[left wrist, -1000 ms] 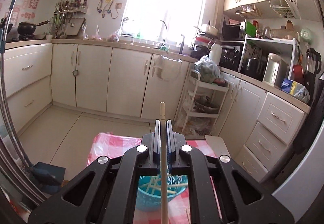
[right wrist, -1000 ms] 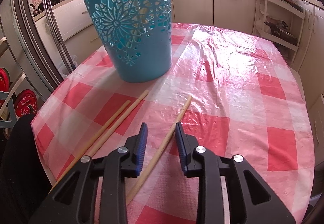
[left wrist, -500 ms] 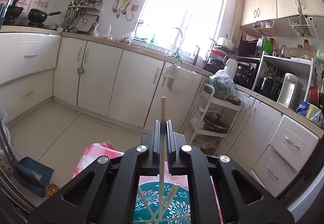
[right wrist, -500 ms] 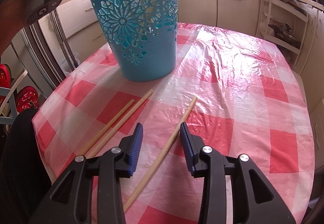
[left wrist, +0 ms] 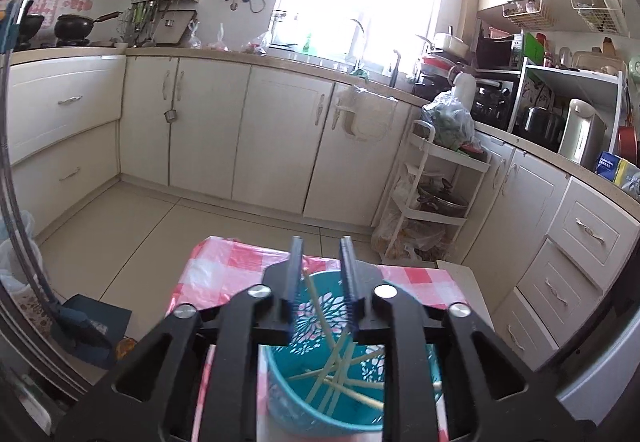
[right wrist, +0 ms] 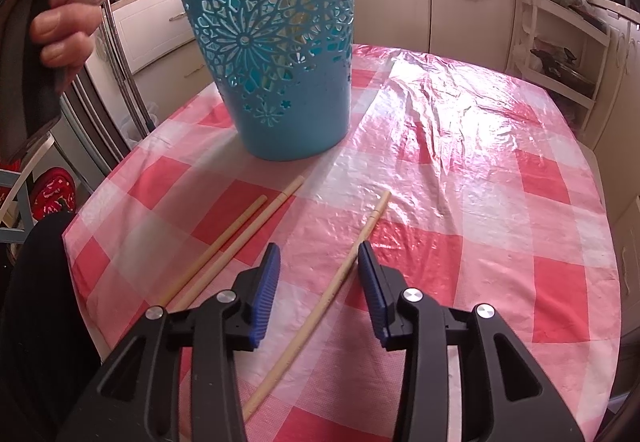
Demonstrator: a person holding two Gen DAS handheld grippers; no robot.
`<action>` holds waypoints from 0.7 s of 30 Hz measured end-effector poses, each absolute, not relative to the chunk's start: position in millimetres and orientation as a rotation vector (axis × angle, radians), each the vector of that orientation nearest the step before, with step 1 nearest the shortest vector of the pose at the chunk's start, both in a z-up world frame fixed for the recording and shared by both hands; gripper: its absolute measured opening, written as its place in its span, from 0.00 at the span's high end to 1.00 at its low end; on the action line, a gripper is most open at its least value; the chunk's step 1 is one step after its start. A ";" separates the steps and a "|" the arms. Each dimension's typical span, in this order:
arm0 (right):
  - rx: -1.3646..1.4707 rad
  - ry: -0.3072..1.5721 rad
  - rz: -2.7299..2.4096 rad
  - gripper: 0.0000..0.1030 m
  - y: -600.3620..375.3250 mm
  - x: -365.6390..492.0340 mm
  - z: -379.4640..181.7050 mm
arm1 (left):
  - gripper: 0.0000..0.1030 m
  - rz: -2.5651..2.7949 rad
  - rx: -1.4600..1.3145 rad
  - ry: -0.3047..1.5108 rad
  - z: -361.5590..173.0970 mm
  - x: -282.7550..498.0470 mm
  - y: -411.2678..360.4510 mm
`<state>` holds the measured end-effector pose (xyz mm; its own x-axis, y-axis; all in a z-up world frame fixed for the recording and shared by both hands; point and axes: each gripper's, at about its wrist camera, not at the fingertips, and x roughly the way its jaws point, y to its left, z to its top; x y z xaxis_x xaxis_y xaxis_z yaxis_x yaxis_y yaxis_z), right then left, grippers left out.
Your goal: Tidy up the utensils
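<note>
My left gripper hovers over the blue cut-out bucket, and its jaws are opening. A chopstick leans loose inside the bucket between them, touching neither pad, on top of several chopsticks at the bottom. In the right wrist view the bucket stands on the checked tablecloth. My right gripper hangs open just above the cloth. One chopstick lies between its fingers, close to the right pad. Two more chopsticks lie side by side to its left.
A person's hand grips the left tool's handle at the upper left of the right wrist view. Beyond the table are cream kitchen cabinets, a white trolley rack and a dustpan on the floor.
The left gripper sank over the bucket and opened, and the chopstick it held dropped inside. The right jaws widened a little over the lying chopstick. The hand came into the right wrist view.
</note>
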<state>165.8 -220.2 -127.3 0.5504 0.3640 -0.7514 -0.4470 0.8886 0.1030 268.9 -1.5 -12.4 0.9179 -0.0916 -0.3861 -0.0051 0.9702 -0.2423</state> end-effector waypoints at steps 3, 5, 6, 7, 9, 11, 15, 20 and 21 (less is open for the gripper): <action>-0.108 0.863 0.474 0.61 -219.7 164.8 -127.3 | 0.39 0.046 -0.284 0.370 -15.2 238.2 21.8; -0.105 0.863 0.468 0.60 -219.8 164.0 -127.2 | 0.32 0.086 -0.309 0.371 -22.3 221.4 38.2; -0.105 0.862 0.464 0.60 -219.8 163.6 -127.3 | 0.28 0.114 -0.316 0.380 -30.2 212.7 46.8; -0.103 0.862 0.460 0.60 -219.8 163.2 -127.3 | 0.26 0.136 -0.321 0.394 -37.6 206.7 54.2; -0.097 0.862 0.451 0.60 -220.7 161.9 -127.0 | 0.22 0.170 -0.332 0.459 -59.8 200.7 66.4; -0.096 0.862 0.440 0.60 -220.6 161.7 -126.8 | 0.20 0.184 -0.353 0.550 -86.5 198.6 76.1; -0.106 0.857 0.411 0.60 -217.4 160.1 -127.0 | 0.15 0.157 -0.334 0.703 -128.0 205.8 73.9; -0.133 0.851 0.380 0.62 -213.8 158.5 -127.1 | 0.09 0.090 -0.256 0.804 -153.8 220.2 51.2; -0.145 0.848 0.372 0.65 -213.0 158.1 -127.2 | 0.09 0.083 -0.240 0.812 -156.9 222.2 47.9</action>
